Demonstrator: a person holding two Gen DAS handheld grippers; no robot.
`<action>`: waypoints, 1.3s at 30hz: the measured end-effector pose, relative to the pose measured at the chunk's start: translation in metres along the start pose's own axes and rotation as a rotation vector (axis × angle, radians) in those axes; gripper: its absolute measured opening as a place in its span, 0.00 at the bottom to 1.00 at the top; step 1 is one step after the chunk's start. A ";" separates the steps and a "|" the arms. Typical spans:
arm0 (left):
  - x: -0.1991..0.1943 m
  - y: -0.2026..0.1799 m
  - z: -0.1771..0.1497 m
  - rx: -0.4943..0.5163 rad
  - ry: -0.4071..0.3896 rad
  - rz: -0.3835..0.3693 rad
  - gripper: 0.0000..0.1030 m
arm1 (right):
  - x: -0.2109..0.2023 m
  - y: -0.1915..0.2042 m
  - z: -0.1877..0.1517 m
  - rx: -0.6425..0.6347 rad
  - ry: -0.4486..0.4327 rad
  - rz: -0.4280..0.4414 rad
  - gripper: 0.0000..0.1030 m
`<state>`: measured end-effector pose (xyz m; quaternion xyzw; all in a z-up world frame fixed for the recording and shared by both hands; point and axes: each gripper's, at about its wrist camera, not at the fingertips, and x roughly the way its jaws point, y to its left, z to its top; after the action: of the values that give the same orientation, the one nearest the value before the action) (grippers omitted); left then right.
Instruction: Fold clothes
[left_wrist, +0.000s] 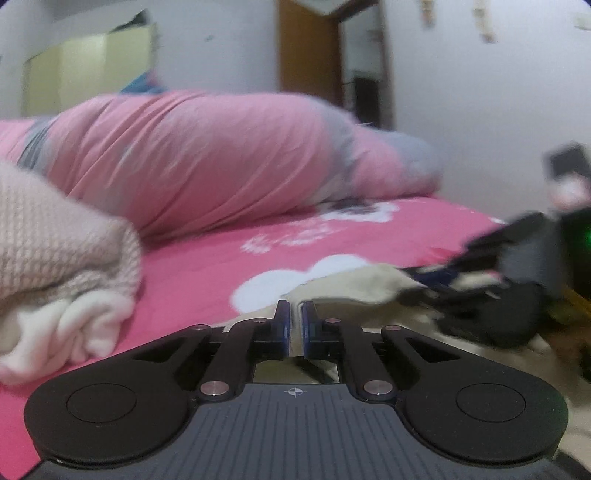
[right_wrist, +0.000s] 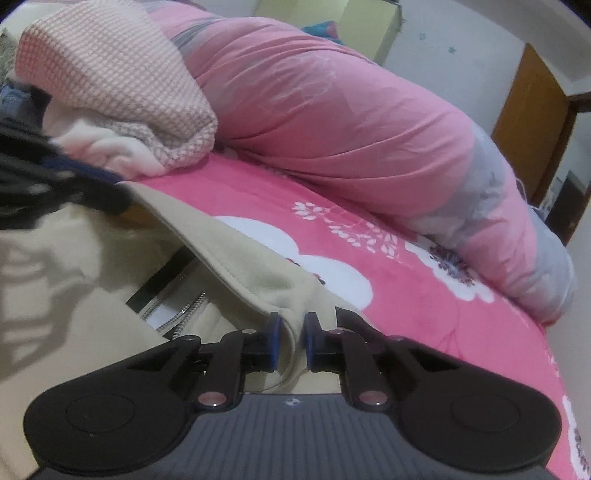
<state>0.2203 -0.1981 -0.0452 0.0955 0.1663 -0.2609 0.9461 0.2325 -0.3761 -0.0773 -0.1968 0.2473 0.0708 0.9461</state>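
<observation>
Right wrist view: right gripper (right_wrist: 292, 334) pinches hem of beige zip-front fleece jacket (right_wrist: 236, 254) on pink flowered bedsheet (right_wrist: 424, 306).
Left wrist view: left gripper (left_wrist: 294, 325) clamped on same jacket's (left_wrist: 354, 284) edge, jaws nearly touching. Jacket lies spread between both grippers, zipper showing. Pink-and-white waffle-knit garment pile (right_wrist: 122, 96) just beyond its far edge; long pink bolster pillow (right_wrist: 351, 122) behind. Bare sheet ahead and right, up to mattress edge.

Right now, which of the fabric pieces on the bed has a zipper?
The beige garment, held in the right gripper; its metal zipper shows. The pink waffle-knit blanket has none.
</observation>
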 end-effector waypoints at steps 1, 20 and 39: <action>-0.004 -0.004 -0.002 0.033 -0.008 -0.017 0.04 | -0.004 -0.003 0.000 0.013 -0.019 0.000 0.13; 0.007 0.002 -0.020 0.087 0.111 -0.081 0.04 | -0.044 -0.037 -0.024 0.177 0.037 0.054 0.15; 0.023 -0.018 -0.016 0.204 0.132 -0.064 0.32 | -0.029 0.047 -0.015 -0.167 0.073 0.078 0.34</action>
<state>0.2249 -0.2193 -0.0704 0.2028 0.2036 -0.2998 0.9097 0.1894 -0.3409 -0.0907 -0.2676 0.2825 0.1207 0.9133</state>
